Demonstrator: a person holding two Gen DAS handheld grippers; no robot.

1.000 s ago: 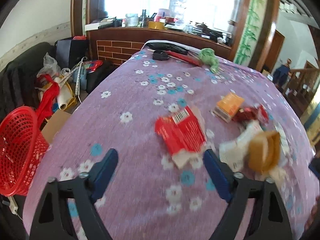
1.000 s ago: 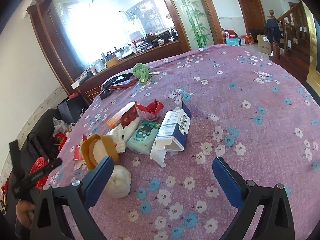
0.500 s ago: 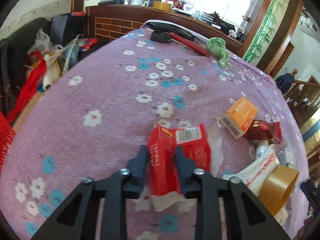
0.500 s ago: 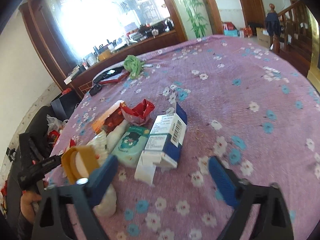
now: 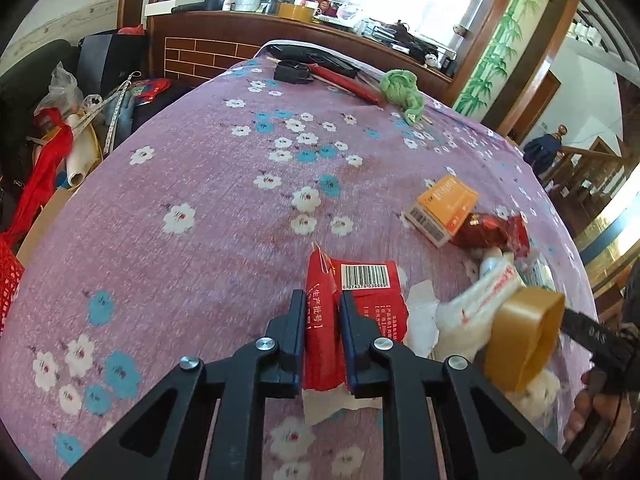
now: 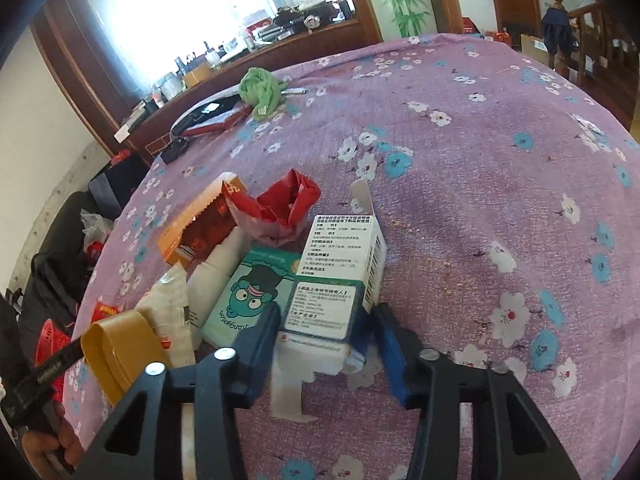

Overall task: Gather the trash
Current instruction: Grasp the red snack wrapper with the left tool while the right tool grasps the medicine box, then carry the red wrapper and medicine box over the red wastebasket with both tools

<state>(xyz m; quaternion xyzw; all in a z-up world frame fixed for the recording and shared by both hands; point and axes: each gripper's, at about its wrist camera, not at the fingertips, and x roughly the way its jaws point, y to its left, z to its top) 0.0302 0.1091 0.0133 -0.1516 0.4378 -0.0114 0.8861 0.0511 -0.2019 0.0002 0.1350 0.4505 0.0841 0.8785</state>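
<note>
Purple flower-print tablecloth (image 5: 208, 208) fills most of both views, draped over a round table. Red mesh plastic basket (image 5: 7, 276) shows only at the far left edge of the left wrist view, off the table. Trash cluster sits at the right of the left wrist view and the lower left of the right wrist view. White-and-blue cardboard medicine box (image 6: 340, 276) stands lower centre in the right wrist view — the right gripper (image 6: 326, 344) straddles its near end, blue fingers (image 6: 260, 344) close on either side; whether they actually press the box cannot be told, the right one being blurred. Teal tissue packet with a cartoon face (image 6: 256, 292) lies just left of the box, touching it. Flat red foil packet with a barcode (image 5: 360, 300) lies lower centre in the left wrist view; the left gripper (image 5: 320, 320) is clamped on its folded left edge, the jaws narrow with the red fold between. Orange cardboard box (image 5: 444, 208) rests upper right of that packet, against a crumpled red wrapper (image 5: 492, 232). Tan tape roll (image 5: 524, 340) at lower right, beside white crumpled paper (image 5: 464, 320).
</note>
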